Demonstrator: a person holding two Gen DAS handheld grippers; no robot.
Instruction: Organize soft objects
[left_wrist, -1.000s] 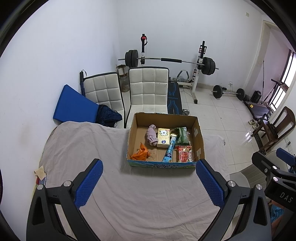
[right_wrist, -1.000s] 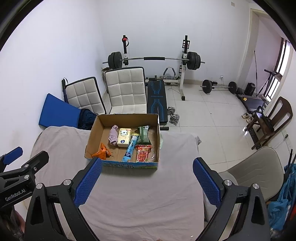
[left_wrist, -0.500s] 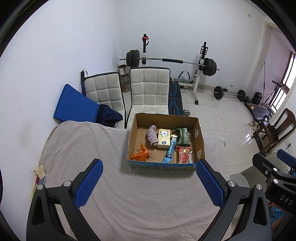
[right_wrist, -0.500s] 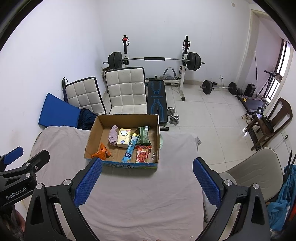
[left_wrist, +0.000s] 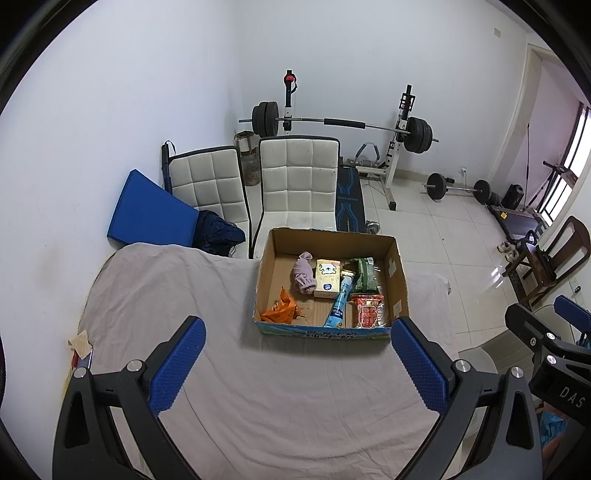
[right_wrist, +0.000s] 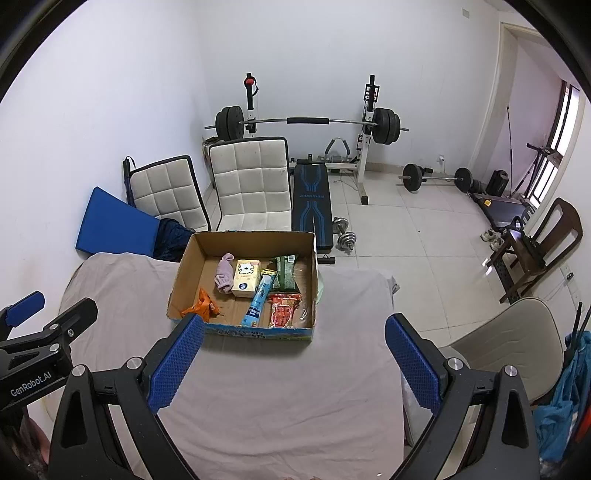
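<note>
both claws, left claw (left_wrist: 297, 360) and right claw (right_wrist: 293, 356), spread wide above the cloth-covered table (left_wrist: 280, 398), cardboard box (left_wrist: 321, 332) ahead

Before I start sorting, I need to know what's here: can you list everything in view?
Cardboard box: one, brown, on the table's far side.
Rolled cloth: one, pale pink, inside the box, rear.
Carton: one, cream, right of the cloth.
Tube: one, light blue, box centre.
Orange packet: one, box front left.
Red packet: one, box front right.
Green packet: one, box rear right.
Table cover: one, grey.
Padded chairs: two, white, behind the table.
Barbell rack: one, by the far wall.
Left gripper: jaws open, blue pads.
Right gripper: jaws open, blue pads.
</note>
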